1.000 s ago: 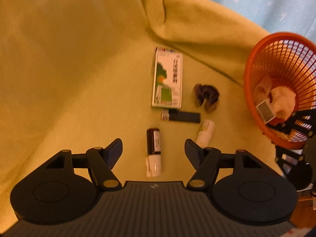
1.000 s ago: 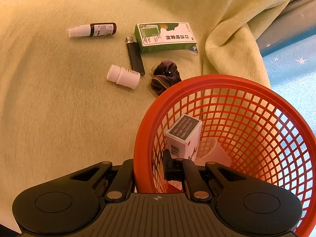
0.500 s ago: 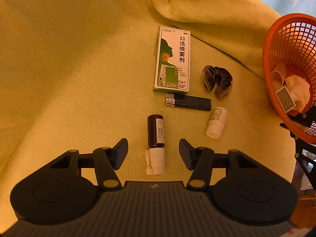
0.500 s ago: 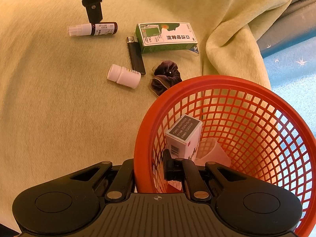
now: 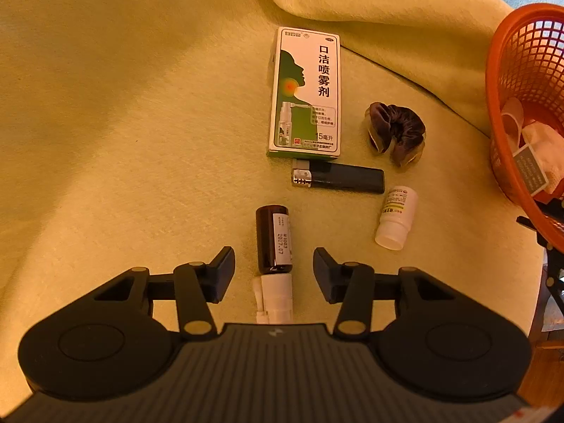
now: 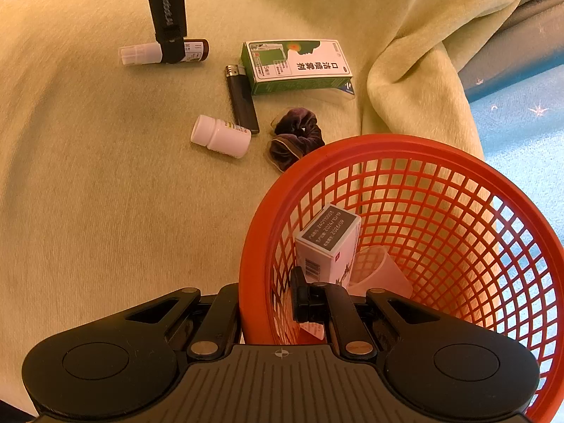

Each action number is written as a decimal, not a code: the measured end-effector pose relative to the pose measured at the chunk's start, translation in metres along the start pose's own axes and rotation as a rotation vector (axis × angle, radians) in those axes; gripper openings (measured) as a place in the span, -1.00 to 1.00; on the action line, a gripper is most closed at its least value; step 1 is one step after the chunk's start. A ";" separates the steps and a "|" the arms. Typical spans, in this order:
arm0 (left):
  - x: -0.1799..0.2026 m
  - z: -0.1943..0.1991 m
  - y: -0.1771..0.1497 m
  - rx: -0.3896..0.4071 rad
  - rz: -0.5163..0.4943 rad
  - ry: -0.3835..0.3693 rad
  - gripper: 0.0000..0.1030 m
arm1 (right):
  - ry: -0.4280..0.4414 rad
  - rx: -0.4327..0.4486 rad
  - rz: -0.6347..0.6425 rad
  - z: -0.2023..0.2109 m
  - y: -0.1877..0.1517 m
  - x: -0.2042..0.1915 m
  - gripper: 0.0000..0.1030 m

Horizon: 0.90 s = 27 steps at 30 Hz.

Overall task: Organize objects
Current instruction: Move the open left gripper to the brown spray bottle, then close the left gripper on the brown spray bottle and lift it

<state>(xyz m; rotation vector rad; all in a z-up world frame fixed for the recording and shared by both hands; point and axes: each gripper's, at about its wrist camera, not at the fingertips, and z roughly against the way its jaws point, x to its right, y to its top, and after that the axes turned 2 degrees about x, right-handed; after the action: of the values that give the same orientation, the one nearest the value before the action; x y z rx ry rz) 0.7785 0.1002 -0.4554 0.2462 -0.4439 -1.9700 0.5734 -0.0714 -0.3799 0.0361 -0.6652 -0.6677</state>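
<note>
Left gripper, jaws wide, straddles the brown spray bottle lying on the yellow blanket, its long axis running straight ahead between the fingers, white nozzle nearest; the right gripper clamps the orange basket rim, well apart.

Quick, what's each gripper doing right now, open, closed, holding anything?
Left gripper: open, fingers either side of the brown spray bottle, not gripping it.
Right gripper: closed on the orange basket rim.
</note>
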 end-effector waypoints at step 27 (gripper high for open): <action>0.003 0.003 0.004 -0.016 -0.054 -0.012 -0.64 | 0.000 -0.001 -0.001 0.000 0.000 0.001 -0.89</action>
<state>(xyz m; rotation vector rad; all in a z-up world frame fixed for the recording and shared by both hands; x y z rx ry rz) 0.7798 0.0966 -0.4510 0.2387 -0.4337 -2.0283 0.5738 -0.0720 -0.3792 0.0359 -0.6646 -0.6689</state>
